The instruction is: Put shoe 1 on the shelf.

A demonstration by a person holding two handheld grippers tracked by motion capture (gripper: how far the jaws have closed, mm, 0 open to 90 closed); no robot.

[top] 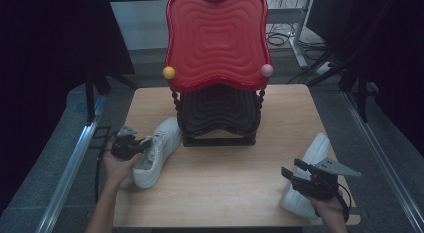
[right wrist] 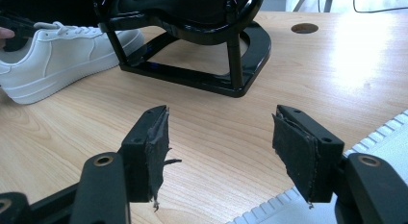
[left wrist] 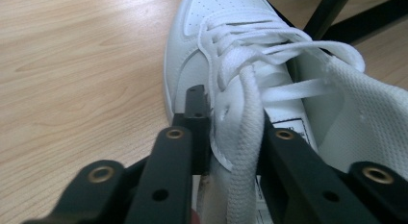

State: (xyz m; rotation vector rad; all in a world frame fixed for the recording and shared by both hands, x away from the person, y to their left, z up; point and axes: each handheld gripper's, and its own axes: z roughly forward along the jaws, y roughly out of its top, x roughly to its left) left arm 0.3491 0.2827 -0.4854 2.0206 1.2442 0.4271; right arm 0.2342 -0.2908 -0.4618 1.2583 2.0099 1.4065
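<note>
Black jaws of the left tool (left wrist: 231,152) are pinching the side wall and lace at the collar of a white sneaker (left wrist: 250,84); the leather edge sits pressed between them, with the lace draped over the top. From the high view, that left tool (top: 145,143) grips the shoe at its rear opening, the toe pointing away toward the black stand (top: 218,118) just beyond it on the worktop (top: 225,188).

To lift this shoe well, I would judge that the grip should hold the stiff collar rather than the loose lace, since a lace alone would let the shoe swing and slip. Raising it slowly, heel first, should keep the toe from catching the foot of the stand.

Off to the other side, the right tool (right wrist: 221,152) hangs with its jaws spread wide and nothing between its worn pads (right wrist: 159,142). A second white sneaker (top: 307,178) lies directly beneath and beside it at the worktop's near edge.

Farther out, the stand carries two ridged trays: the black lower one and a red upper one (top: 216,40). Both look empty as far as can be seen.
</note>
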